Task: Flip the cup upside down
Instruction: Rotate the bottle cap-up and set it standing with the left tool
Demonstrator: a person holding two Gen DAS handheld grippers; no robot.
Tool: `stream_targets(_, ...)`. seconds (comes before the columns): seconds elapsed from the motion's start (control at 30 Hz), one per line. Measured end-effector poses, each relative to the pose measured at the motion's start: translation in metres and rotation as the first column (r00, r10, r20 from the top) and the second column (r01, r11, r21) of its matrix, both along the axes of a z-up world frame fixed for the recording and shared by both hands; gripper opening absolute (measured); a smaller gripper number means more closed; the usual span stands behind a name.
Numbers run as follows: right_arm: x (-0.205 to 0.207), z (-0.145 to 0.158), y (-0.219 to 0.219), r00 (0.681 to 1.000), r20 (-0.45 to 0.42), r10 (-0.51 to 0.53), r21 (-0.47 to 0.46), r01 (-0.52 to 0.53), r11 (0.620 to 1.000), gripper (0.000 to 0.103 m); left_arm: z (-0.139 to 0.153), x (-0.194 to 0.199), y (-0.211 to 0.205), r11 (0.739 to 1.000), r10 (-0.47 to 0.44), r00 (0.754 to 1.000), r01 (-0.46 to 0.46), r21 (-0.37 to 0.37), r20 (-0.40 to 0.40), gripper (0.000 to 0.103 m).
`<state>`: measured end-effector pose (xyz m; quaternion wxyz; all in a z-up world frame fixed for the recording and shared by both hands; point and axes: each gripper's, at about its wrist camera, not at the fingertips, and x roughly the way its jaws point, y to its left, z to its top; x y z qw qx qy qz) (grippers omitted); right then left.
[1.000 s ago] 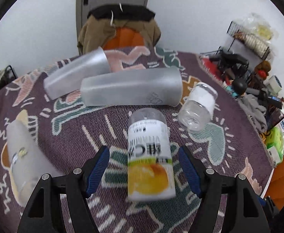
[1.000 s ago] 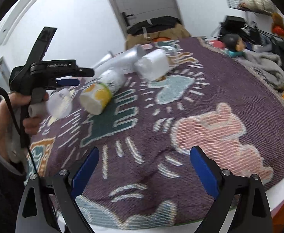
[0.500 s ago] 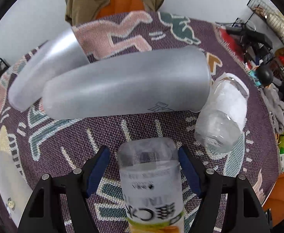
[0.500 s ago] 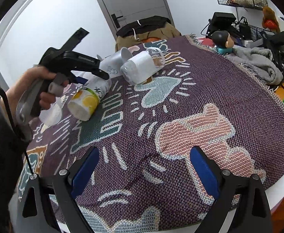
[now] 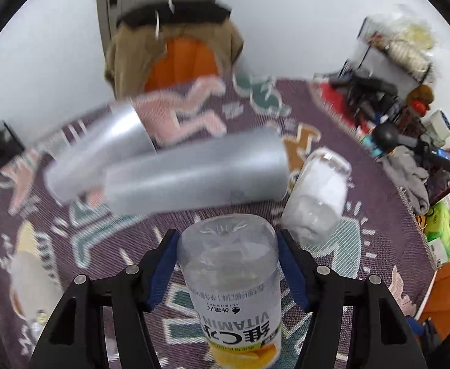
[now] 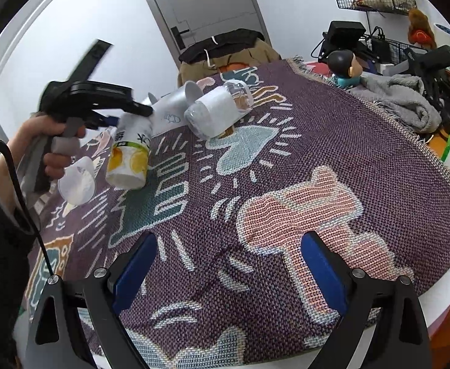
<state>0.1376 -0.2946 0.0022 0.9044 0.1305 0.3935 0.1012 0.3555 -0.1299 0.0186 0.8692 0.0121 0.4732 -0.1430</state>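
Observation:
My left gripper (image 5: 228,264) is shut on a clear cup with a yellow lemon label (image 5: 234,289) and holds it lifted off the cloth, base away from the camera. In the right wrist view the same cup (image 6: 129,156) hangs tilted, mouth down, in the left gripper (image 6: 123,123) above the patterned cloth (image 6: 286,169). My right gripper (image 6: 228,273) is open and empty, low over the near part of the cloth.
Two frosted tumblers (image 5: 194,178) (image 5: 98,156) and a clear white-labelled cup (image 5: 317,196) lie on their sides behind the held cup. A small frosted cup (image 6: 77,181) lies at the left. A chair with clothes (image 5: 175,55) stands behind the table; clutter fills the right side.
The left gripper moved in around the lemon-label cup, closed on it and lifted it off the cloth, tilting it. The right gripper stayed open and nearly still.

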Motion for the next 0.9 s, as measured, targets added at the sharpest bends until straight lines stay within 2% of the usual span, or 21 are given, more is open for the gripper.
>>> stream_targets(0.13,-0.002,0.004,0.003,1.000,0.012,0.005,-0.008,-0.005,1.000,0.095,0.017,-0.026,0.002,1.000,-0.018,0.993,0.016,0.024,0.119,0.065)
stream_targets(0.3,-0.005,0.007,0.008,1.000,0.026,0.016,-0.028,-0.015,0.999,0.095,0.027,-0.050,0.007,1.000,-0.024,0.976,0.020,0.021,0.217,0.065)
stream_targets(0.47,-0.007,0.009,0.011,0.999,0.040,0.020,-0.041,-0.019,0.999,0.095,0.032,-0.090,0.009,0.999,-0.042,0.937,0.032,0.035,0.347,0.065)
stream_targets(0.53,-0.007,0.009,0.012,0.999,0.040,0.024,-0.043,-0.022,0.999,0.095,0.028,-0.107,0.010,0.998,-0.024,0.917,-0.001,0.061,0.399,0.065)
stream_targets(0.67,-0.008,0.008,0.017,0.999,0.038,0.034,-0.050,-0.032,0.998,0.095,0.020,-0.129,0.011,0.999,-0.025,0.893,0.001,0.052,0.449,0.065)
stream_targets(0.8,-0.009,0.007,0.021,0.998,0.041,0.043,-0.057,-0.041,0.998,0.095,0.014,-0.150,0.010,0.999,-0.029,0.860,0.001,0.054,0.510,0.065)
stream_targets(0.9,-0.010,0.007,0.023,0.998,0.042,0.048,-0.062,-0.045,0.997,0.095,0.009,-0.156,0.010,0.999,-0.029,0.854,0.016,0.029,0.519,0.065)
